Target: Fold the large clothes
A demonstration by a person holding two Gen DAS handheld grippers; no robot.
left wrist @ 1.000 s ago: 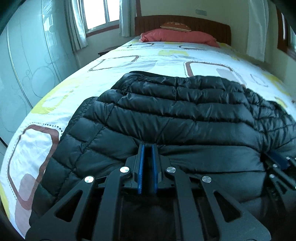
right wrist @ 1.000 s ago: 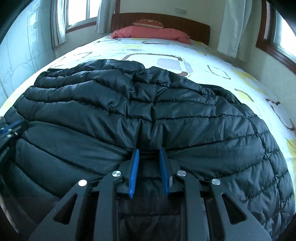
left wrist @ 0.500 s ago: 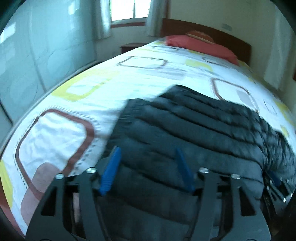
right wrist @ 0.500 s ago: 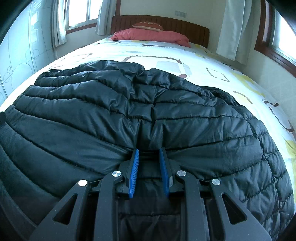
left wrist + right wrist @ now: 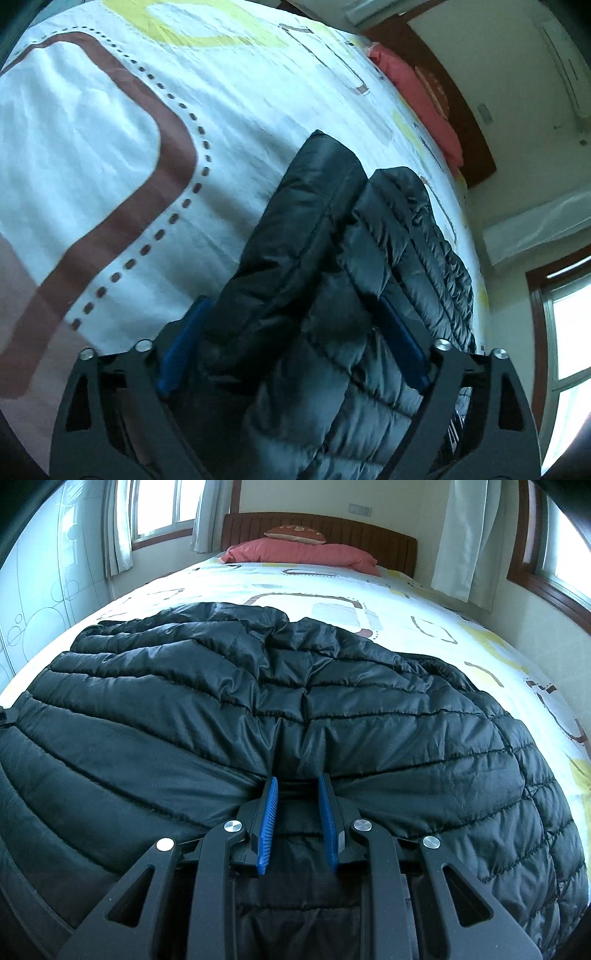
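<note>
Blue pads line both tools. On the right tool point(image 5: 298, 805) they stand only a little apart, pinching a bunched ridge of the black quilted jacket point(image 5: 295, 709), and puckers in the shiny fabric run out from the pinch. The left tool point(image 5: 291, 343) is tilted sideways and its jaws are opening wide; a thick folded edge of the jacket point(image 5: 332, 277) lies between them, and its pads point(image 5: 177, 350) do not look to be pressing on the cloth.

Out from the tools, the jacket spreads across the near end of the bed point(image 5: 424, 602), its stitched bands running side to side and its far edge rumpled into soft folds. On the left tool's side a long padded strip, which may be a sleeve, lies doubled beside the body of the jacket, near the bed's left edge.

Beyond the jacket the bedcover point(image 5: 92, 147) shows white, with brown rounded outlines, dotted borders and yellow patches. At the far end of the bed, against the dark wooden headboard point(image 5: 351, 528), lies a long red pillow point(image 5: 303, 552) with a smaller brown cushion point(image 5: 297, 531) on top. Pale curtains point(image 5: 458, 535) hang at the windows on either side of the headboard.
</note>
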